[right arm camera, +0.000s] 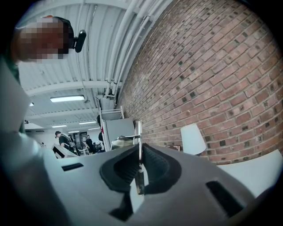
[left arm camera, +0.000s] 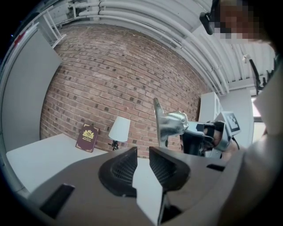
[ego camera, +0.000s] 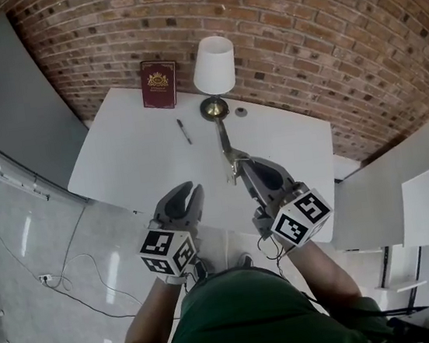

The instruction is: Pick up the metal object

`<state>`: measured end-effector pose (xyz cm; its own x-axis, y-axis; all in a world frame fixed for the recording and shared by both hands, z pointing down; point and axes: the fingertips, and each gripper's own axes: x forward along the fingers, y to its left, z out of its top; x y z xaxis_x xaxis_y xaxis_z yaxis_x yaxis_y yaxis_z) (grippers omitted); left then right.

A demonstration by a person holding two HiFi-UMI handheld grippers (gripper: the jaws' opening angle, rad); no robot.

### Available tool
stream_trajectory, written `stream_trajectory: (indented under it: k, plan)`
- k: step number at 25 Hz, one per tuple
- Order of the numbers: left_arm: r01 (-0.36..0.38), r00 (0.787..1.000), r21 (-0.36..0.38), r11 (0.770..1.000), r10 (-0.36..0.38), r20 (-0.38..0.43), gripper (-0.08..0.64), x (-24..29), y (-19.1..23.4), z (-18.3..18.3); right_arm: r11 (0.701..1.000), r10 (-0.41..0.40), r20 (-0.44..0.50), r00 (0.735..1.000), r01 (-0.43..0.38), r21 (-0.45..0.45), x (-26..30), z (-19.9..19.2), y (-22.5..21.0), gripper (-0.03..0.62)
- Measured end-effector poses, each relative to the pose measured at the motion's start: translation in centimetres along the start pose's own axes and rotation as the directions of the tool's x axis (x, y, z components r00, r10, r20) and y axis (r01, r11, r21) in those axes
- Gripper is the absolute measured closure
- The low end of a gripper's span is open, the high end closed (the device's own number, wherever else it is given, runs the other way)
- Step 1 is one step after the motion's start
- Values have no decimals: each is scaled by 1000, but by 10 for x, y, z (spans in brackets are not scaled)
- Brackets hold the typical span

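Pinched edge-on in right claw point(ego camera: 244, 169): metal object point(ego camera: 227, 145), frame centre, apparently clear of surface point(ego camera: 134, 154). Long axis up-frame, toward lamp point(ego camera: 214, 65). Left claw point(ego camera: 188, 187) slightly spread, empty, lower left of object.

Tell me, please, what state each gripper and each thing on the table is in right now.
right gripper: shut on the metal object.
left gripper: open, nothing between its jaws.
metal object: clamped by a thin edge, held up clear of the table.
book: closed, propped upright against the brick wall.
lamp: standing upright.
pen: lying flat on the table.
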<state>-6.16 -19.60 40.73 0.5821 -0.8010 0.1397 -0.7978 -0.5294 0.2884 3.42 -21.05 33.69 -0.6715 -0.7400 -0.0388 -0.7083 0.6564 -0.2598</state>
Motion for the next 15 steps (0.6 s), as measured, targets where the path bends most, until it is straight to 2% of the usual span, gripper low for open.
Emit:
stream_trajectory:
  k: [15]
  plan:
    - [27, 1000, -6, 1000, -27, 5, 483, 11, -6, 9, 1000, 9, -15, 1000, -10, -11, 5, 3, -2, 586]
